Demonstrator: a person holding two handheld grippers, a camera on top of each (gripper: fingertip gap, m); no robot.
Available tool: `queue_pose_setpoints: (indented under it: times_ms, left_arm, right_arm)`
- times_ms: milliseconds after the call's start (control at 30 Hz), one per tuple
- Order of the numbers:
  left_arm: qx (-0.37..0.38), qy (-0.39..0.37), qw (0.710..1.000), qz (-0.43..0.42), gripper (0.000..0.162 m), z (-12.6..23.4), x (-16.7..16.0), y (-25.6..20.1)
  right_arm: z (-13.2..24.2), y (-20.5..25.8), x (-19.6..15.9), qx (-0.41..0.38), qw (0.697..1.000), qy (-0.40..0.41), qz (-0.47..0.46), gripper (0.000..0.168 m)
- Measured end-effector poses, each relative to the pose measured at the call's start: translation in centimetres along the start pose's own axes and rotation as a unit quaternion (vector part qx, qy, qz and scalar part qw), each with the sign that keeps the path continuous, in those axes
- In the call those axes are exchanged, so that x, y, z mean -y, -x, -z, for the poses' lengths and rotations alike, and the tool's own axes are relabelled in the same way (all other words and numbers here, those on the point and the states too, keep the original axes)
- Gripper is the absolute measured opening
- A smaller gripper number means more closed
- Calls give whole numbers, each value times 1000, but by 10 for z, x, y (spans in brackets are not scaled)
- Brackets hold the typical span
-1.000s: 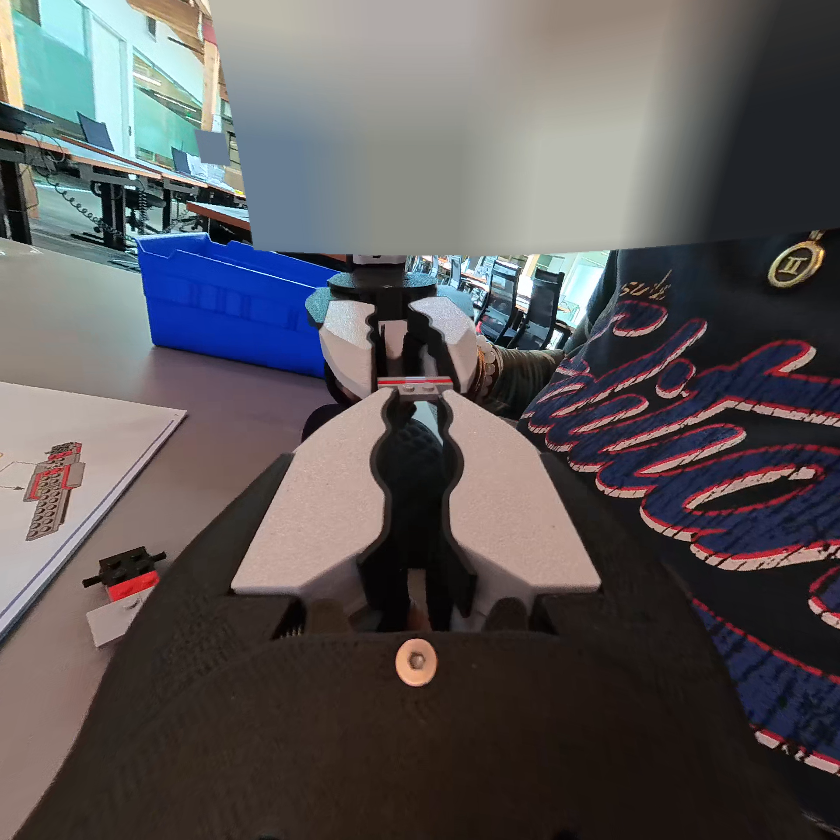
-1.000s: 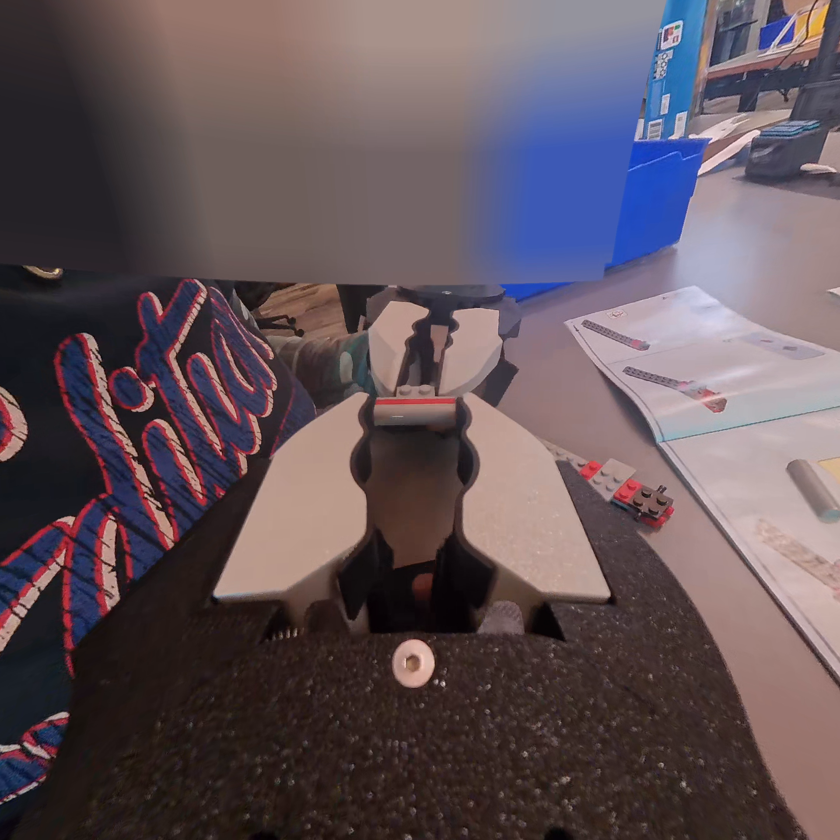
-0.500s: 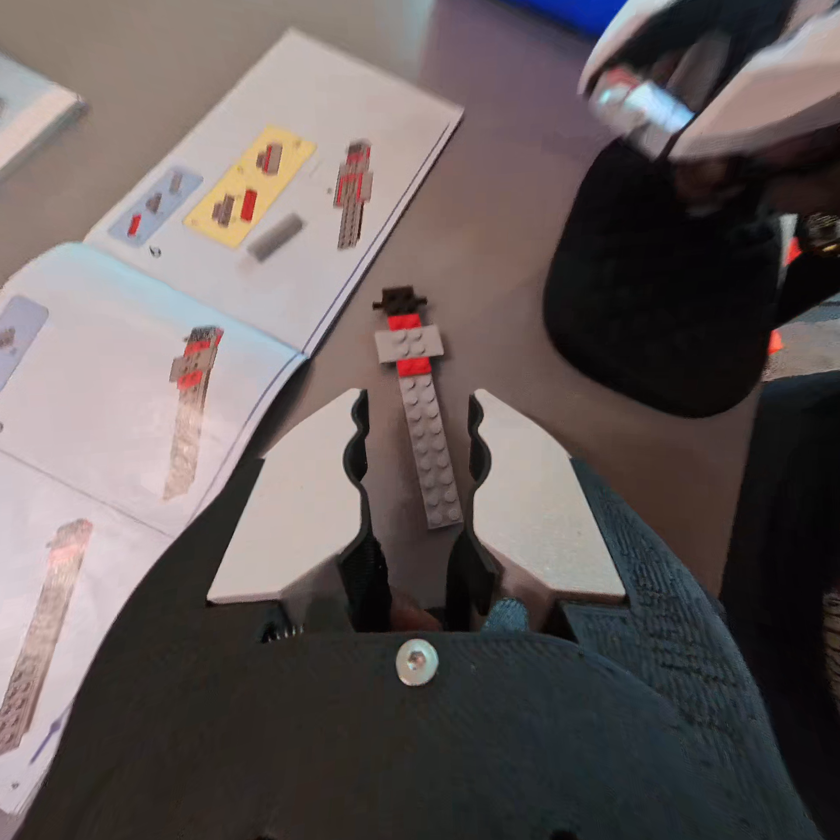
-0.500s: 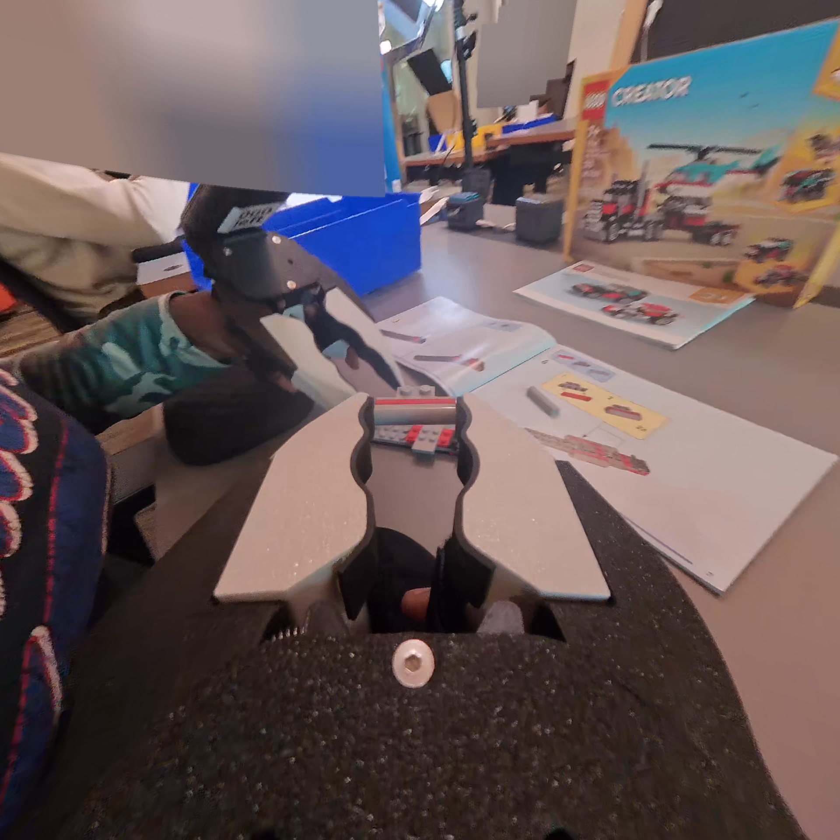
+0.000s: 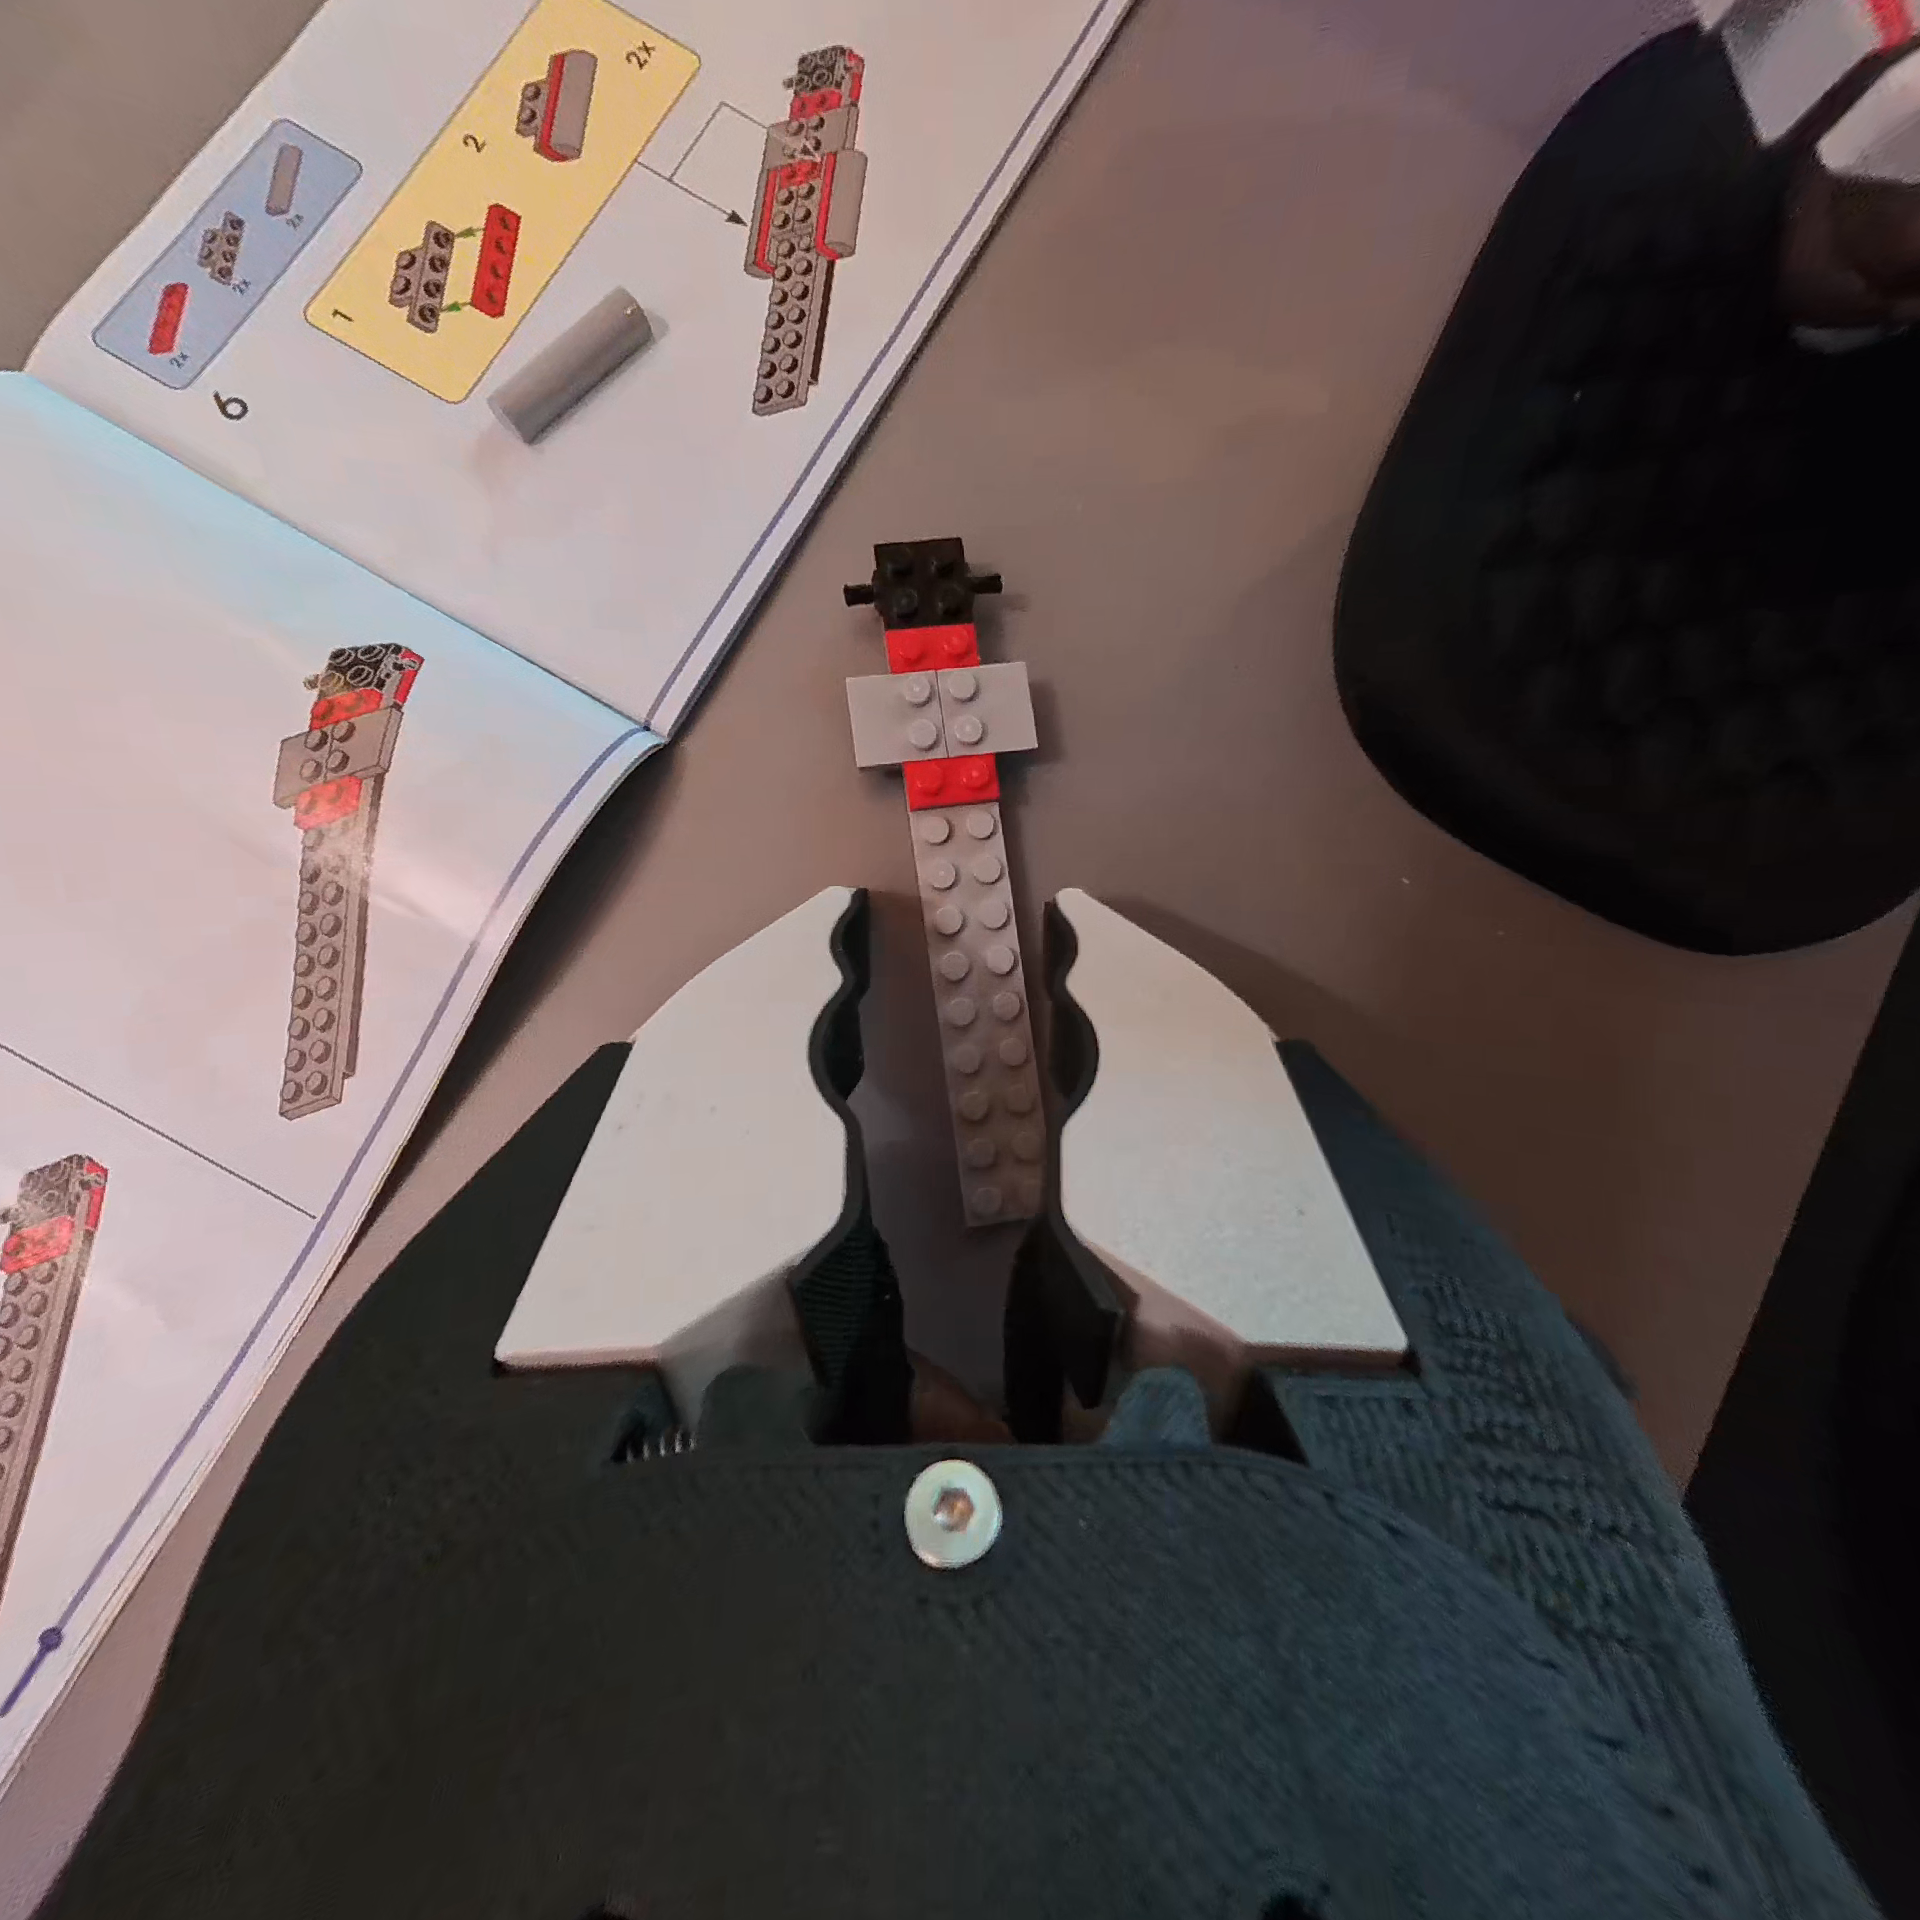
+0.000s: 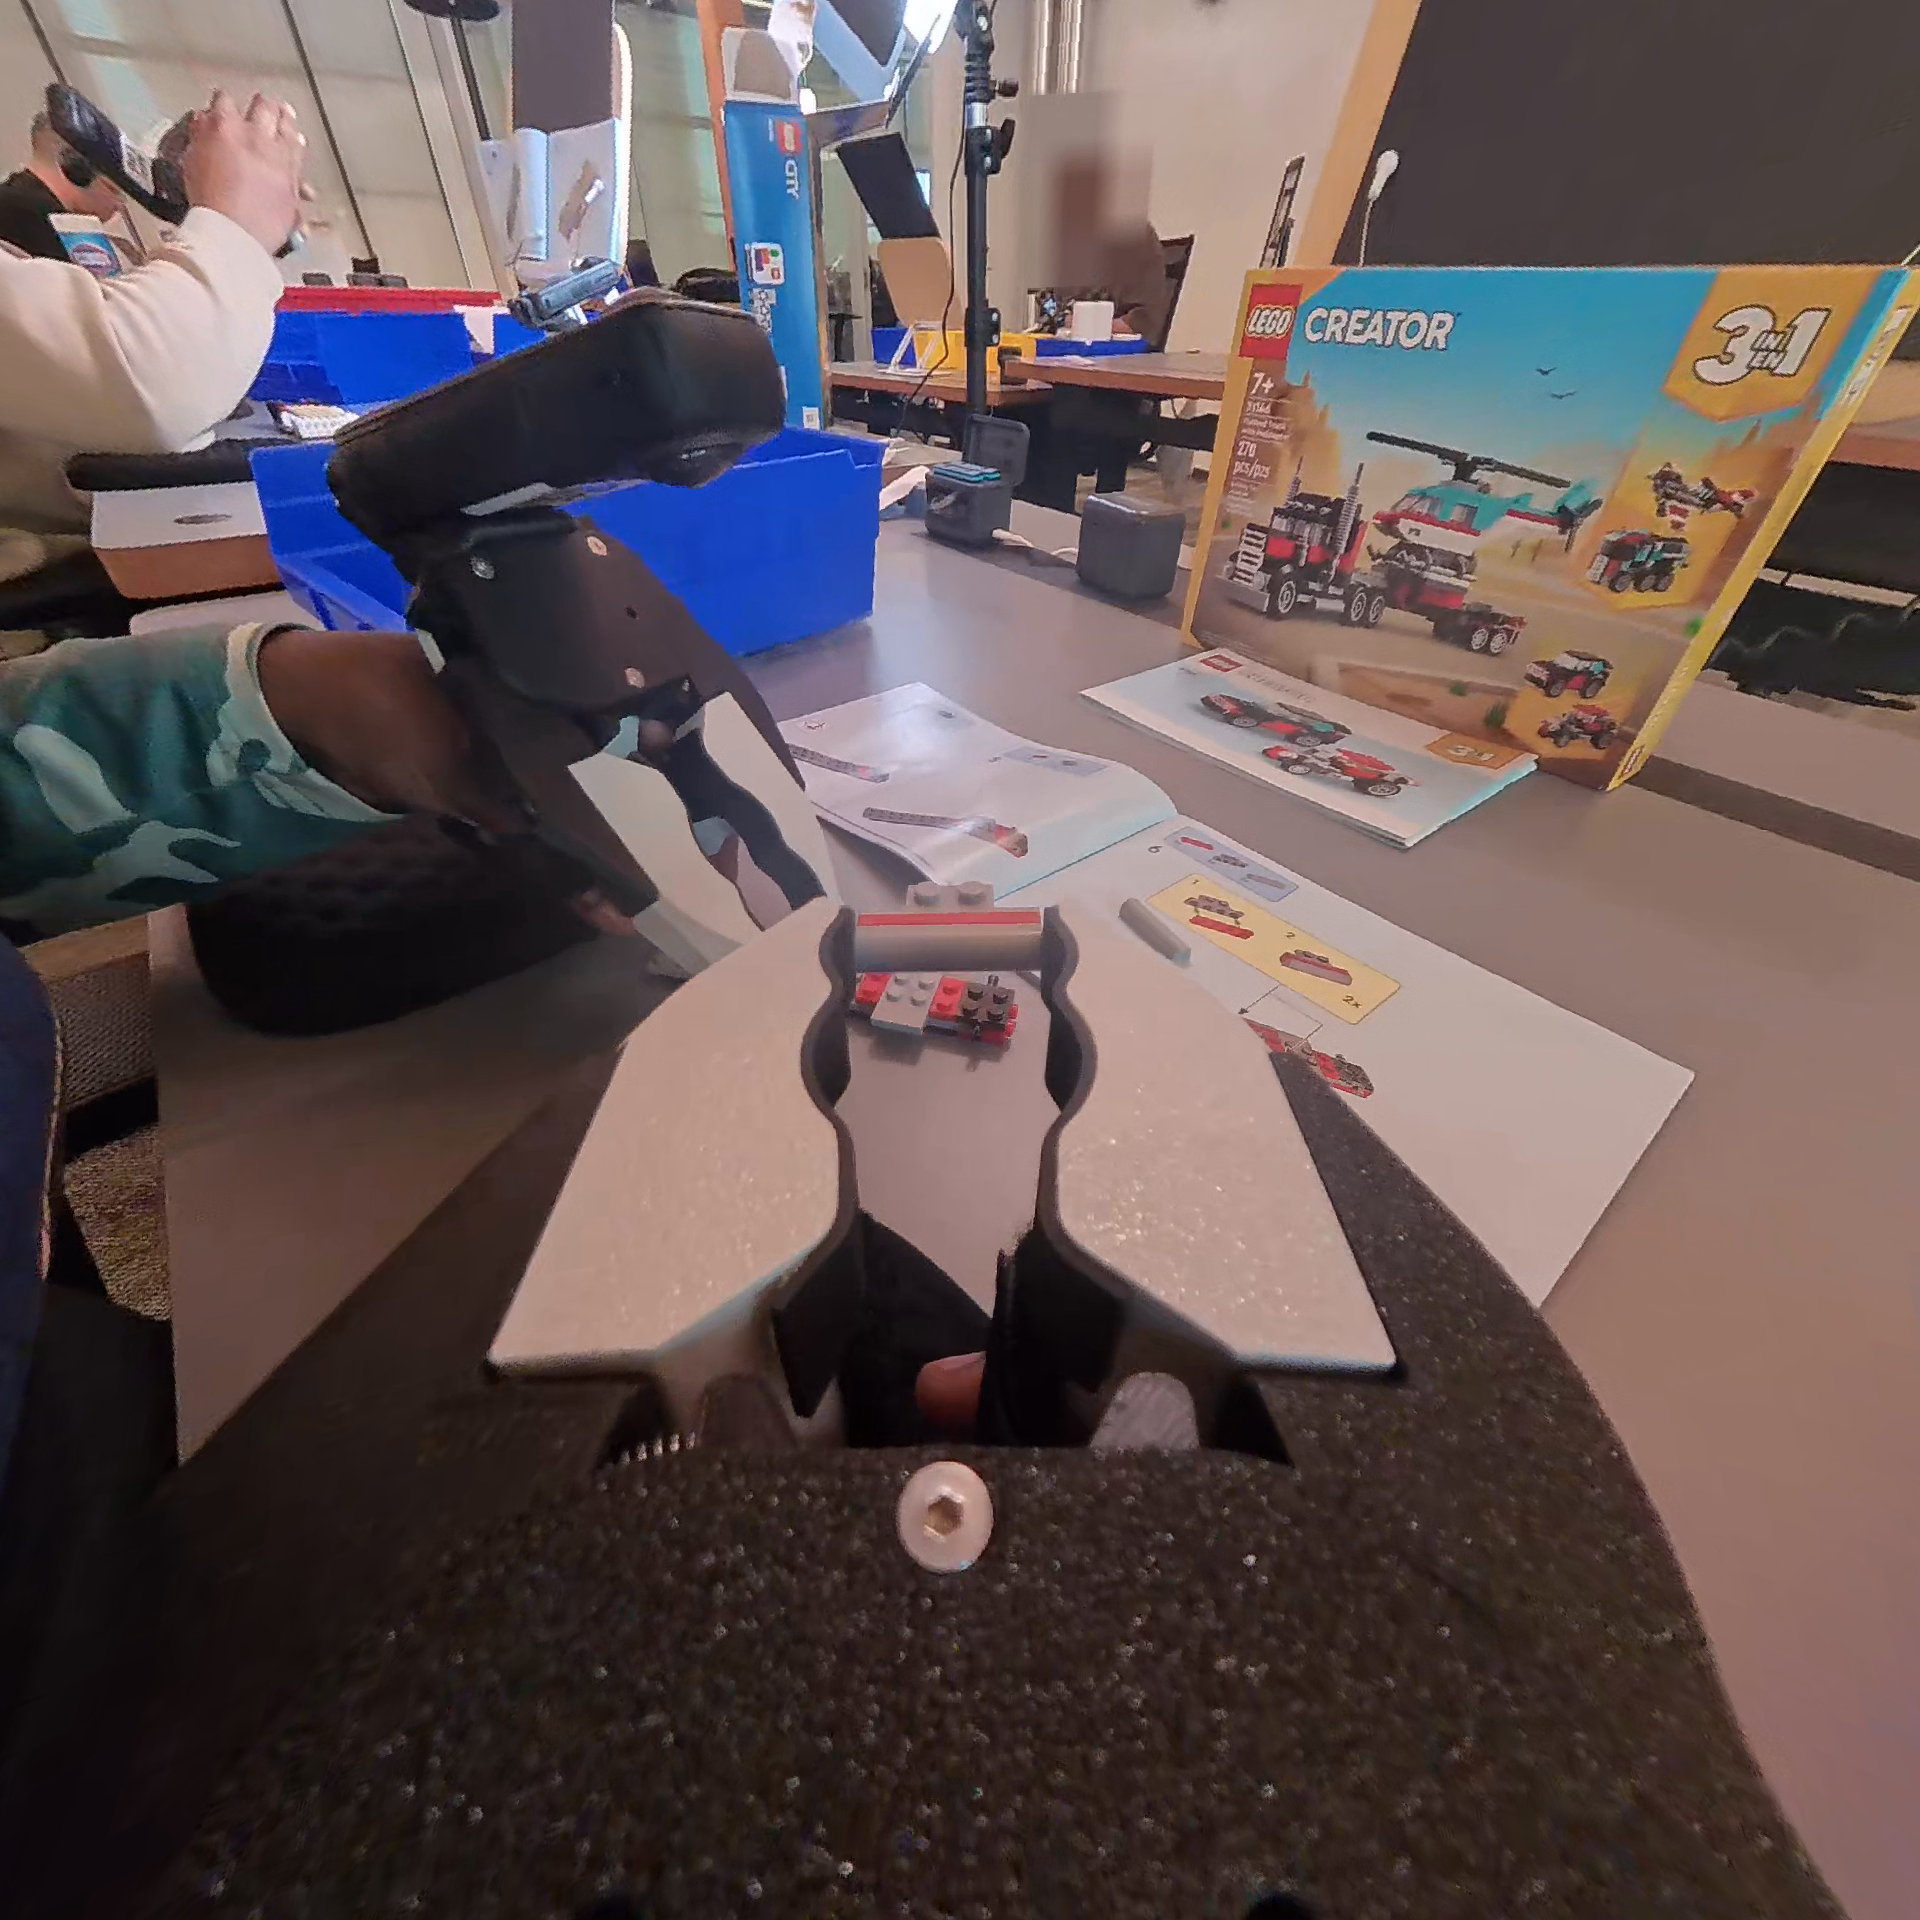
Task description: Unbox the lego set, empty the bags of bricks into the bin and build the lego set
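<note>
A long grey plate assembly (image 5: 943, 717) with red plates, grey wing plates and a black end piece lies flat on the table. My left gripper (image 5: 954, 914) is open and points down, with one finger on each side of the plate's near half and a gap on both sides. My right gripper (image 6: 948, 925) is shut on a small sub-assembly (image 6: 948, 935), a grey rounded brick with a red stripe and a grey plate on top. It holds it above the table, just before the long assembly (image 6: 935, 1006). The right gripper (image 5: 1818, 94) shows blurred at the top right of the left wrist view.
An open instruction booklet (image 5: 312, 623) lies left of the assembly, with a loose grey rounded brick (image 5: 569, 364) on it. A second booklet (image 6: 1309, 748) and the upright lego box (image 6: 1507, 499) stand behind. A blue bin (image 6: 727, 540) is at the back left. A person's sleeve (image 6: 125, 769) is at the left. Spacing between my two grippers at the tips: around 12 centimetres.
Both grippers held the small sub-assembly raised together. The left one let go, swung down over the long plate and came closer to it. The right one turned toward the table, still holding it.
</note>
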State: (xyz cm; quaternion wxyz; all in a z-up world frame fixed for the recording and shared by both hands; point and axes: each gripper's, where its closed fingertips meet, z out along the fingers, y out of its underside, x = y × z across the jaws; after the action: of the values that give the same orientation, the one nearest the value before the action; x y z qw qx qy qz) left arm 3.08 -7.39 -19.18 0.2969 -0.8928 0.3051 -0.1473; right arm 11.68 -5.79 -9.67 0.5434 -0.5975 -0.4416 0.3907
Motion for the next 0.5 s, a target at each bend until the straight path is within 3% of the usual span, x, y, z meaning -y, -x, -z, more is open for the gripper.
queue_pose_setpoints:
  times_ms: [167,500]
  left_arm:
    - [7,0,1000,6,17,0,0,2]
    - [-1,-1,999,51,17,-3,4,1]
  right_arm:
    - [-1,1,-2,-2,1000,6,6,34]
    - [-3,4,-5,-2,1000,19,22,34]
